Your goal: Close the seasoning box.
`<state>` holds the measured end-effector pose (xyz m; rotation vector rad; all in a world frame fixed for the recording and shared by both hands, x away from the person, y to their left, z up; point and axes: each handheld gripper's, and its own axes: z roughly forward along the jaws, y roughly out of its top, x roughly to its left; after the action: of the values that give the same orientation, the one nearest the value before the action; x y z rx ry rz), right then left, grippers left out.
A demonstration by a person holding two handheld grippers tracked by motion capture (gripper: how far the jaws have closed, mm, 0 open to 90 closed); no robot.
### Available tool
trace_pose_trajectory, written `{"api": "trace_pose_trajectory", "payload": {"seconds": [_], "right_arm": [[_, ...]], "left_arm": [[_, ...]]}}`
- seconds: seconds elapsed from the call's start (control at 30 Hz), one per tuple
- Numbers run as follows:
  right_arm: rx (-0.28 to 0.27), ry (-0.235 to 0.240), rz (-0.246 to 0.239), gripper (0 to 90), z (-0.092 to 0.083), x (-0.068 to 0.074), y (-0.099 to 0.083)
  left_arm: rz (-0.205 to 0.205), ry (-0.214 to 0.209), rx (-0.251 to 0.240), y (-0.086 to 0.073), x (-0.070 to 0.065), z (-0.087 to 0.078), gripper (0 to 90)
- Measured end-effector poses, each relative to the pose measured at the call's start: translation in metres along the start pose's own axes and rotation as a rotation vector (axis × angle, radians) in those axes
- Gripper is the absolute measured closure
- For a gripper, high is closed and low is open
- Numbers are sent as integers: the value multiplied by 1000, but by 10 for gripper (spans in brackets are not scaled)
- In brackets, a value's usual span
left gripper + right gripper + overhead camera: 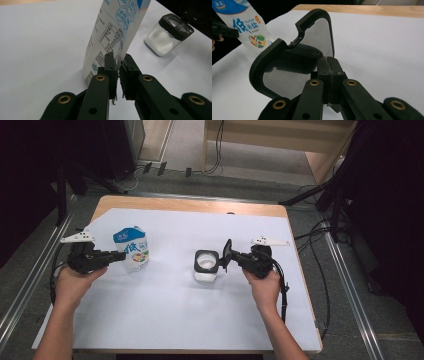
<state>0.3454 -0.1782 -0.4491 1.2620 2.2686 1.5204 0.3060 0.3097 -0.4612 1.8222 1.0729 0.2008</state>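
the salt bag [132,248] stands upright at the table's left, its edge pinched by the left gripper [119,255], held level. the right gripper [229,256], level too, clamps the jar's [206,266] raised lid [294,57]. label writing is chinese.

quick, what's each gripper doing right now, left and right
Left gripper: pinching the edge of the salt bag.
Right gripper: shut on the black lid of the jar, lid open.
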Motion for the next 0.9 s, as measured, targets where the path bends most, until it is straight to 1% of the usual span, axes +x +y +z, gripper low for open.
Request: {"api": "trace_pose_trajectory", "payload": {"seconds": [0.07,0.13,0.2,0.27,0.37,0.43,0.47,0.5,0.57,0.67,0.73,0.83,0.9], "right_arm": [[-4,2,-6,900,0,1,2],[2,4,-7,900,2,3,3],[7,7,-21,900,5,6,5],[9,12,-25,900,8,8,5],[19,4,-35,900,12,8,6],[23,7,-29,900,13,8,5],[22,8,-29,900,14,8,5],[21,9,-29,900,15,8,5],[25,12,-32,900,16,9,5],[34,18,-38,900,20,11,5],[43,20,-39,900,23,12,4],[47,24,-41,900,26,13,3],[51,26,-45,900,26,13,2]], "left_arm": [[3,-6,-3,0,-1,-1,821],[8,-6,-8,0,-2,-1,791],[11,-4,-19,0,-2,-2,761],[12,-3,-24,1,-2,-3,712],[16,0,-19,0,-3,-2,634],[12,-5,-13,0,-4,-2,575],[18,-3,-11,-1,-3,-1,559],[14,-4,-9,-1,-3,-1,543],[9,-2,-5,-1,-4,1,517],[18,6,5,-1,-4,2,489],[12,2,11,-2,-4,3,475],[20,11,28,-3,-7,3,455],[38,17,37,-4,-8,4,436]]}}
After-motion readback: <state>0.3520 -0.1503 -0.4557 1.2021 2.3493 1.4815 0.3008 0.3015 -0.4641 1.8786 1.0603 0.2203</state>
